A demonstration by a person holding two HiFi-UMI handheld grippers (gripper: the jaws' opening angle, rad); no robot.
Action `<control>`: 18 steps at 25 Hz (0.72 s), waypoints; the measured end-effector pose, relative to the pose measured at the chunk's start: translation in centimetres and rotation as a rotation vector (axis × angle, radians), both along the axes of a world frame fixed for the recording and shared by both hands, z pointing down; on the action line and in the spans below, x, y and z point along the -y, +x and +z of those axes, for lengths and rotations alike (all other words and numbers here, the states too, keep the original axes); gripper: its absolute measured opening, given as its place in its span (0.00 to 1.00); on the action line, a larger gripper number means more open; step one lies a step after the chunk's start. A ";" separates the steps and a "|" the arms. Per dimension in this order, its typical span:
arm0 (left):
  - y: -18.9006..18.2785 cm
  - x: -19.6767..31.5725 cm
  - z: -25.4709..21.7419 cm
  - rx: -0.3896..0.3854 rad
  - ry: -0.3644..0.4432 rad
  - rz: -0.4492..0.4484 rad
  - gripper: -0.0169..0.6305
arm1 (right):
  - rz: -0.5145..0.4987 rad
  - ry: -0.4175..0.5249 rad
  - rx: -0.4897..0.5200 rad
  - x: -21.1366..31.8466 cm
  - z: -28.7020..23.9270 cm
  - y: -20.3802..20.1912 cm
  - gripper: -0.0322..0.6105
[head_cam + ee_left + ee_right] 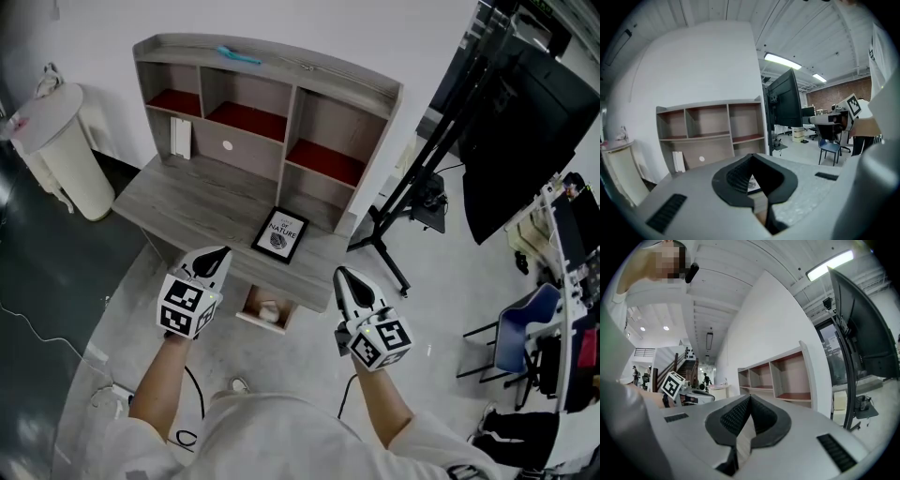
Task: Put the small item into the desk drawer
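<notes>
A grey wooden desk (197, 202) with a shelf hutch (272, 103) stands below me in the head view. Its small drawer (251, 306) hangs open at the front edge, and a small pale round item (270, 311) lies inside it. My left gripper (221, 253) hovers above the desk's front edge, left of the drawer, shut with nothing in it. My right gripper (341, 274) is held right of the drawer, off the desk's corner, also shut and empty. In the left gripper view the left gripper (751, 155) points at the hutch (712, 126). The right gripper (749, 397) is seen with closed tips.
A framed picture (280, 234) lies on the desk just behind the drawer. A white bin (56, 141) stands at the desk's left. A black screen (525, 131) on a tripod stand (394, 216) and a blue chair (525, 328) are to the right. A cable (192, 394) lies on the floor.
</notes>
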State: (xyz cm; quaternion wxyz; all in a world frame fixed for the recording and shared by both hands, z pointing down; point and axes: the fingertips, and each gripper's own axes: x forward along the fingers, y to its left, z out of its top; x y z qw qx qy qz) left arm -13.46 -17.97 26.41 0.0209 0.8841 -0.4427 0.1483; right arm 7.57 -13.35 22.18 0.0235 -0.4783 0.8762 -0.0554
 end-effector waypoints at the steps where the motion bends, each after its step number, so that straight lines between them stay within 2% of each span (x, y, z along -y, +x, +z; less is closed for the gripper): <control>1: -0.2 -0.1 -0.9 -0.014 0.019 0.000 0.04 | 0.008 0.006 0.006 0.1 -0.4 0.2 0.05; 8: -2.8 -1.8 -5.8 -0.123 0.142 -0.043 0.04 | 0.058 0.051 0.036 -0.2 -2.8 1.9 0.05; 13: -5.4 -3.0 -6.4 -0.147 0.178 -0.086 0.04 | 0.121 0.056 0.043 -0.8 -3.4 3.9 0.05; 18: -6.9 -4.6 -6.4 -0.187 0.207 -0.089 0.04 | 0.204 0.057 0.038 -1.7 -3.4 6.1 0.05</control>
